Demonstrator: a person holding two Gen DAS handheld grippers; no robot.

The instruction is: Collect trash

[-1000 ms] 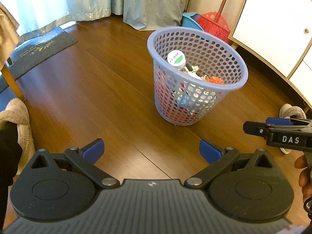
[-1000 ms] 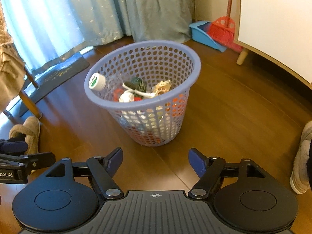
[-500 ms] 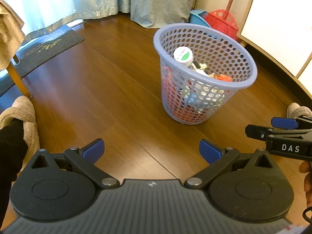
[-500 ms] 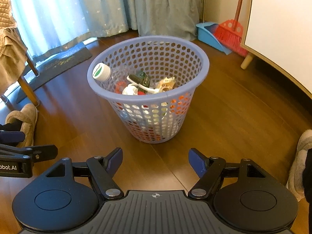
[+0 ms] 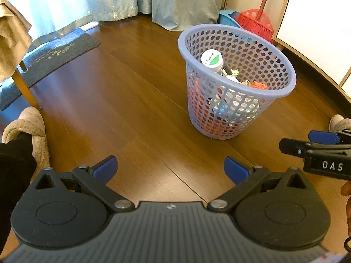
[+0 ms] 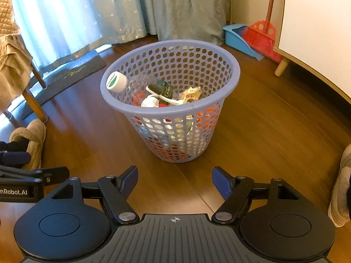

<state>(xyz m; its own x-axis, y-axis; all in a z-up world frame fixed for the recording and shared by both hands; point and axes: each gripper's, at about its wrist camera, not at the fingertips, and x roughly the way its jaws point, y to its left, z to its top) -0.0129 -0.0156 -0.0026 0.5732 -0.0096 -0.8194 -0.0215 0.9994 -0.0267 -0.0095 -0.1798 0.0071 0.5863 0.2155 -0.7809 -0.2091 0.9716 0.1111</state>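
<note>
A lilac perforated basket [image 5: 258, 91] [image 6: 171, 109] stands on the wooden floor, holding trash: a clear bottle with a white and green cap [image 5: 212, 59] [image 6: 116, 81], crumpled wrappers [image 6: 190, 93] and a toothbrush [image 6: 161, 94]. My left gripper [image 5: 170, 169] is open and empty, low over the floor, left of and nearer than the basket. My right gripper [image 6: 174, 180] is open and empty too, right in front of the basket. Each gripper shows at the edge of the other's view: the right one [image 5: 307, 142], the left one [image 6: 43, 171].
A red broom [image 5: 255, 22] [image 6: 262, 37] and blue dustpan [image 6: 238, 38] lean in the corner by a white cabinet [image 6: 313, 22]. A grey doormat [image 5: 54, 53] lies by the curtains. Beige slippers [image 5: 28, 129] [image 6: 29, 138] sit at left, a chair leg [image 5: 26, 87] behind, another slipper [image 6: 341, 186] right.
Both grippers have pulled back and tilted up a little, so the basket sits farther off and lower in both views. Both stay open and empty.
</note>
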